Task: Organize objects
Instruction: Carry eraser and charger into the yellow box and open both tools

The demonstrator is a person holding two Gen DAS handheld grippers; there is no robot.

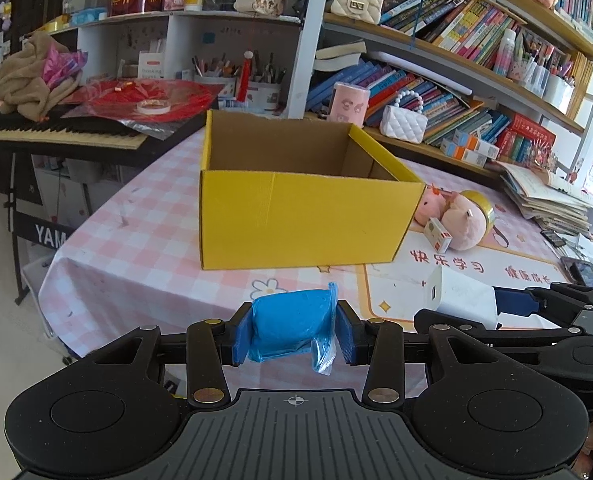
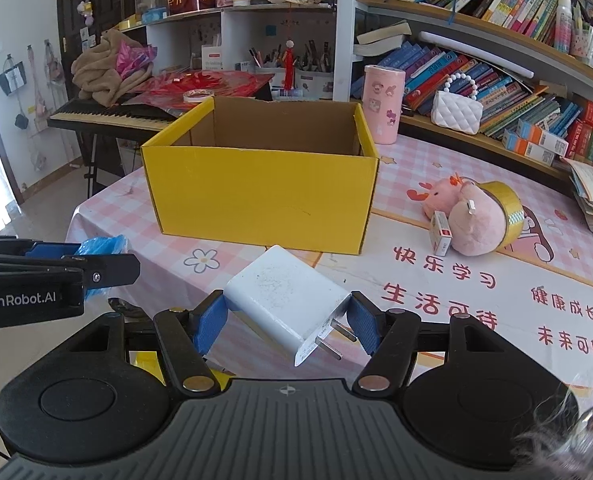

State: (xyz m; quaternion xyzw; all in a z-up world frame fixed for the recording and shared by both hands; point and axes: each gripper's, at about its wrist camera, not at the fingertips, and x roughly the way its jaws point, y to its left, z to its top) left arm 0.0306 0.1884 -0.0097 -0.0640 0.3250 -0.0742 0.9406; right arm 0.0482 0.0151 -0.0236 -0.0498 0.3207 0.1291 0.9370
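Gripping a blue plastic bag (image 1: 292, 326) between the blue pads, my left gripper (image 1: 294, 330) is hovering above the pink checked tablecloth (image 1: 136, 248); the pads are pressing into the bag's sides and its crumpled tail is hanging below. My right gripper (image 2: 286, 322) is clamping a white charger (image 2: 284, 300), tilted, with its two metal prongs pointing toward 5 o'clock beside the right pad. Sitting at 12 o'clock from both grippers, the open yellow cardboard box (image 2: 260, 200) is showing a bare brown interior. Lying at 2 o'clock in the right wrist view, a pink plush toy (image 2: 470, 216) is touching a gold tape roll (image 2: 506, 208), with a small white-and-red box (image 2: 441, 236) leaning against its near side.
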